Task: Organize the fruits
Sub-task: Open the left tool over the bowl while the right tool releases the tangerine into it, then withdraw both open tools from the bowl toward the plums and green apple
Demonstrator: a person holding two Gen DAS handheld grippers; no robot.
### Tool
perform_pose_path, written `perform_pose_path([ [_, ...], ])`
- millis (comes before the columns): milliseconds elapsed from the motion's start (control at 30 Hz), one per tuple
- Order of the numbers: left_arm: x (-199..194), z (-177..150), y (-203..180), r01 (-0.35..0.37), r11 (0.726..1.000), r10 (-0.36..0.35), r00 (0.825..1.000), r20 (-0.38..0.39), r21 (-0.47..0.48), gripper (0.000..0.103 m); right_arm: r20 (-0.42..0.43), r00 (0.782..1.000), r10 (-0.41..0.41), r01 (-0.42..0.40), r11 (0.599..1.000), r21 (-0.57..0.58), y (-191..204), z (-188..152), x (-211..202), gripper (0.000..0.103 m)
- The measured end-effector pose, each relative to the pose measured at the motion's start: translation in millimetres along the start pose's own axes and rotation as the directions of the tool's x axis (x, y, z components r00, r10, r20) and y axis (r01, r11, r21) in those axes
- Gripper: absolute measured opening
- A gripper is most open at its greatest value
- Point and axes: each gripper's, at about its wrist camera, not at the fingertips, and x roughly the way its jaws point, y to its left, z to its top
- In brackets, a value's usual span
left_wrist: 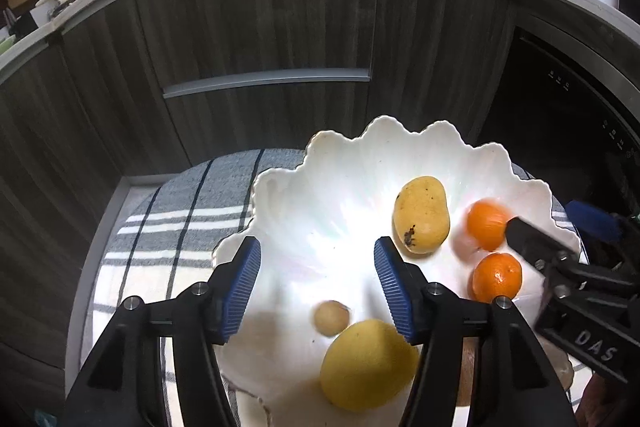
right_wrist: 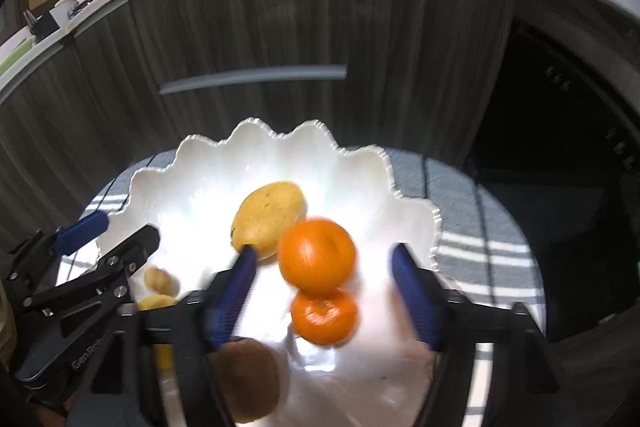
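Observation:
A white scalloped bowl holds a yellow mango, two oranges, a lemon and a small tan fruit. My left gripper is open and empty over the bowl's middle. My right gripper is open over the bowl; the far orange is blurred between its fingers, the near orange lies below. A brown kiwi sits at the near rim.
The bowl stands on a grey and white striped cloth. Dark wood cabinets with a bar handle stand behind. A black appliance is at right. The counter above carries bottles and cookware.

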Motion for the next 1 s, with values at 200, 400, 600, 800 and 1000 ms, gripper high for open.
perform_pose_path([
  [200, -28, 1, 2, -0.028, 1.0, 0.029, 0.999, 0.037, -0.013, 0.076, 0.034, 0.999, -0.032, 0.032, 0.999, 0.005, -1, 1, -22, 0.078],
  [400, -70, 1, 3, -0.046, 0.999, 0.047, 0.995, 0.09, -0.008, 0.083, 0.063, 0.997, -0.035, 0.033, 0.999, 0.03, -3, -1, -55, 0.079],
  [600, -115, -5, 8, -0.059, 0.998, 0.06, 0.989, 0.132, -0.015, 0.084, 0.101, 0.994, -0.046, 0.041, 0.998, 0.045, 0, -7, -98, 0.081],
  [800, -157, -20, 16, -0.067, 0.997, 0.072, 0.984, 0.161, -0.034, 0.086, 0.142, 0.989, -0.036, 0.03, 0.999, 0.043, 9, -16, -139, 0.081],
  [1000, -179, -39, 20, -0.084, 0.996, 0.089, 0.981, 0.172, -0.039, 0.086, 0.161, 0.987, -0.025, 0.02, 0.999, 0.035, 19, -34, -166, 0.081],
])
